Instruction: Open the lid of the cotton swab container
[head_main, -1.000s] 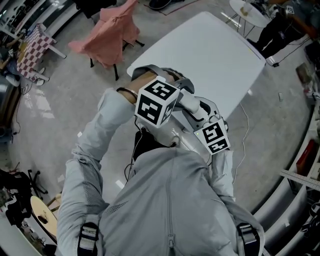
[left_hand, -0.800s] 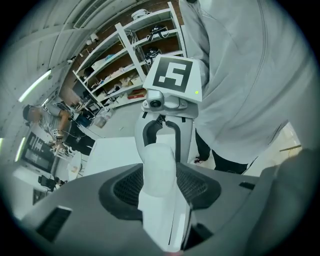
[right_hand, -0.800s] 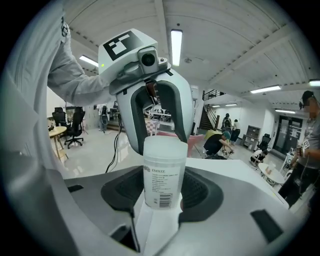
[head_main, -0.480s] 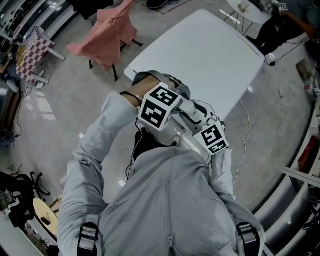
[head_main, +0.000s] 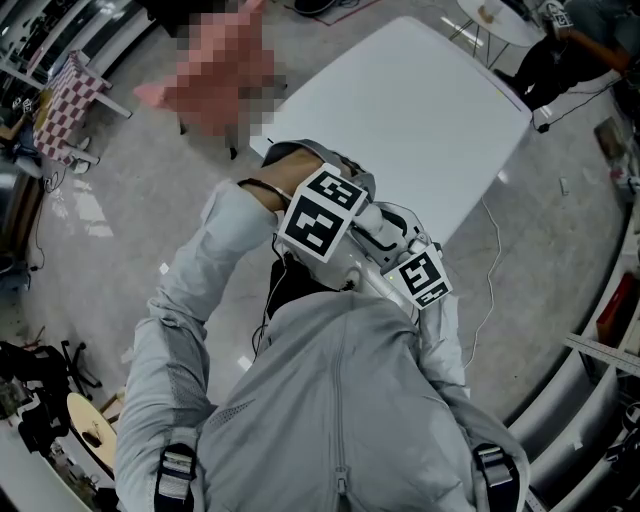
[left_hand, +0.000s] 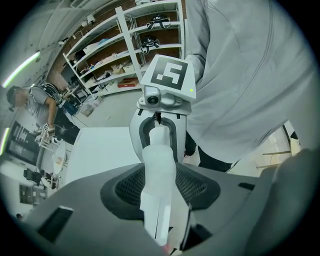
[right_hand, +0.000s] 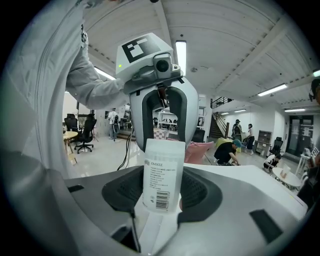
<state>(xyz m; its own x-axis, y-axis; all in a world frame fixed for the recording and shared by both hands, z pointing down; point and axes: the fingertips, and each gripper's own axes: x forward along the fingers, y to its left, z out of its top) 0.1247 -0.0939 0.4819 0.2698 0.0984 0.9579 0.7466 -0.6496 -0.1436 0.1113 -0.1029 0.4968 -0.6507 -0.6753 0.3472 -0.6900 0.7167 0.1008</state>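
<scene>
Over the table's (head_main: 430, 110) near corner — container (right_hand: 162, 175) clamped at either end, left gripper (left_hand: 159, 212) and right gripper (right_hand: 159, 217) — long axis joining them.

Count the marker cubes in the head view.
2. The large cube sits at the centre, in front of the person's chest. The small cube is just to its lower right, close to the jacket. No others show; the torso may hide things below.
</scene>
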